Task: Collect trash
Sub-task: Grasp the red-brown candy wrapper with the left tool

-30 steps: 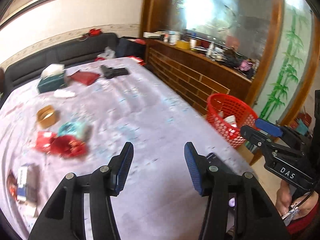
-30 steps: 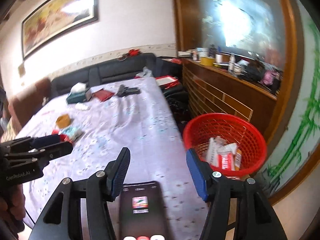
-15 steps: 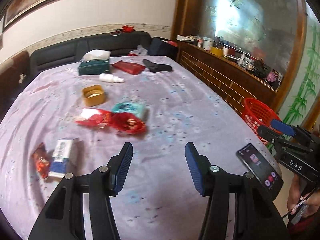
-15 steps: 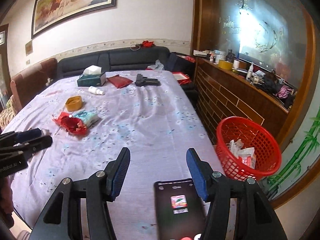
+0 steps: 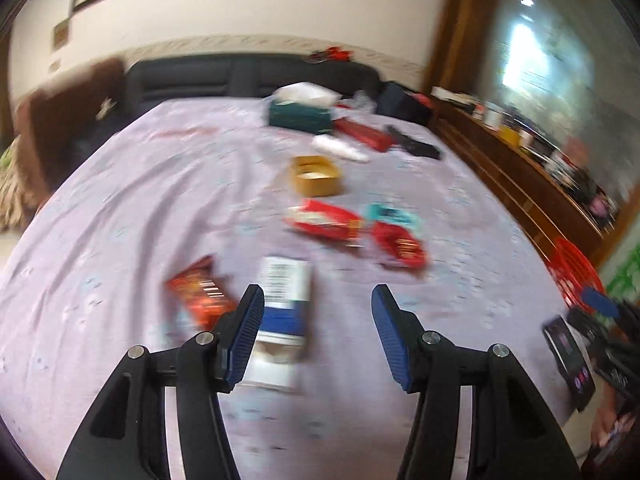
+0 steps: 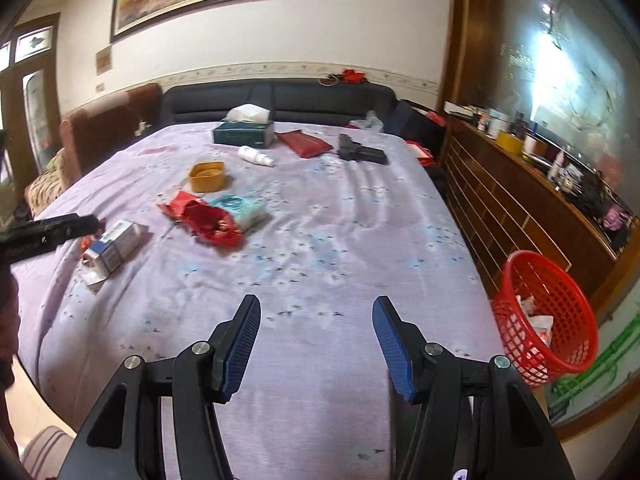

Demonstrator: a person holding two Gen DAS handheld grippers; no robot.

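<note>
Left gripper [image 5: 318, 312] hangs with its jaws apart and nothing between them, tilted down over the lilac-clothed counter [image 5: 120, 240]. A white and blue carton [image 5: 282, 304] lies just past its left finger, partly hidden behind that pad, with an orange-red snack wrapper [image 5: 200, 294] close on the carton's left. Farther off lie a red and white packet [image 5: 320, 222], a crumpled red wrapper [image 5: 398, 246] and a teal pack [image 5: 390, 214], bunched together; this view is blurred.

Right gripper [image 6: 316, 332] is likewise open and empty, over a bare stretch of cloth, well apart from the trash. From its view the carton is a flattened box, white with a blue end, lying near the counter's left edge.

Beside the counter's right edge stands a red mesh basket [image 6: 560, 280] holding a few white and red wrappers [image 6: 538, 322]. A small yellow tub [image 6: 207, 176] sits open beyond the wrappers; its contents cannot be made out.
</note>
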